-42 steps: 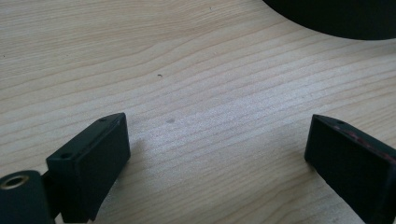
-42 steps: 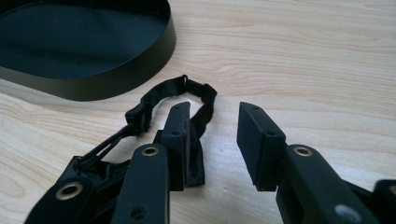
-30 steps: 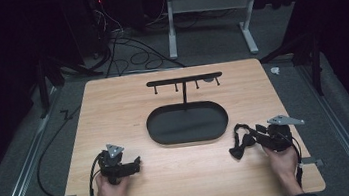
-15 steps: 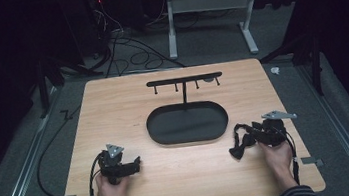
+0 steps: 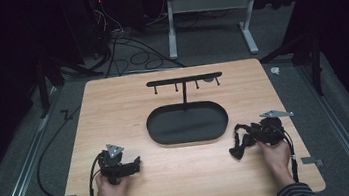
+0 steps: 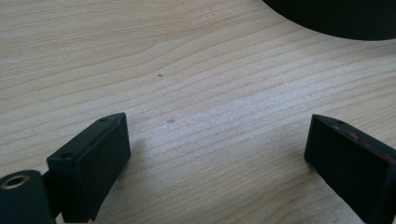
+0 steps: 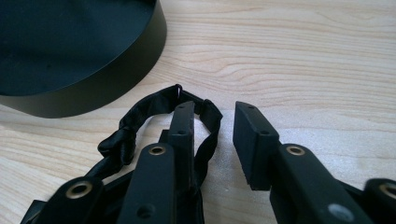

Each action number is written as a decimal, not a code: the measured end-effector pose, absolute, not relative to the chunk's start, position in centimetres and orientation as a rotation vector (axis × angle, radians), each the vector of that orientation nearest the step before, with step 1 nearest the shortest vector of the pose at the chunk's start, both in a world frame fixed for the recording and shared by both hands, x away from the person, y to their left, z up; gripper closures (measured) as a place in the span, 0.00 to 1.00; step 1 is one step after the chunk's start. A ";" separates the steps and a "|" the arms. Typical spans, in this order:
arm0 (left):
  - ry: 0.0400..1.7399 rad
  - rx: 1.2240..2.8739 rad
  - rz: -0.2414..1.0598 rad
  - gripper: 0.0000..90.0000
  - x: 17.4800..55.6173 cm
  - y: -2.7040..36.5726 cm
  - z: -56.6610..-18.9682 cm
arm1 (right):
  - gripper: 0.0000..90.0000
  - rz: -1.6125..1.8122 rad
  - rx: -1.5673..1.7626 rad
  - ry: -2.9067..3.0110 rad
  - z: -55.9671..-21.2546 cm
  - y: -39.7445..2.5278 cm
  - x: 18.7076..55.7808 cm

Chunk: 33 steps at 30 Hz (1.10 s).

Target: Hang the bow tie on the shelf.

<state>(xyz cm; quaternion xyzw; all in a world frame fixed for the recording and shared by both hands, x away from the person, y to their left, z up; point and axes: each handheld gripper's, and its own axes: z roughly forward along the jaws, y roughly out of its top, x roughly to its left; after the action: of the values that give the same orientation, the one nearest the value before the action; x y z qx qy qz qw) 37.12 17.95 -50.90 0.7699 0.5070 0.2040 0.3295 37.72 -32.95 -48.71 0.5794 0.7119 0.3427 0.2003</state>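
Beside the black oval metal tray (image 5: 167, 134), the right gripper (image 7: 212, 116) straddles a black fabric scrunchie (image 7: 140, 116), jaws parted for grasping, while the left gripper (image 6: 217, 154) idles released.

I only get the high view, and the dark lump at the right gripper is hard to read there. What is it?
Observer: It's a black fabric band, looped round one jaw of the right gripper. The jaws stand apart and are not clamped on it.
Operator: Does the band touch the tray?
Observer: No. The right gripper view shows a narrow strip of bare table between the band and the tray's wall.
Operator: And the left gripper?
Observer: The left gripper is wide open low over bare wood, with nothing between its jaws.
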 end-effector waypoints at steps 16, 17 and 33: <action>1.327 2.013 0.534 0.08 37.1 17.9 -50.9 | 0.95 0.906 1.642 2.019 -49.4 -33.0 38.2; 1.327 2.013 0.534 0.08 37.1 17.9 -50.9 | 0.96 0.904 1.641 2.022 -49.4 -33.0 38.2; 1.327 2.013 0.534 0.08 37.1 17.9 -50.9 | 1.00 0.940 1.579 2.019 -48.6 -32.8 37.6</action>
<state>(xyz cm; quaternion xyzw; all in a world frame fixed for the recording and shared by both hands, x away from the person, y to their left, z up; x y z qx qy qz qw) 37.12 17.94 -50.90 0.7695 0.5073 0.2040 0.3299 37.59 -32.83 -48.55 0.5662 0.7240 0.3369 0.2043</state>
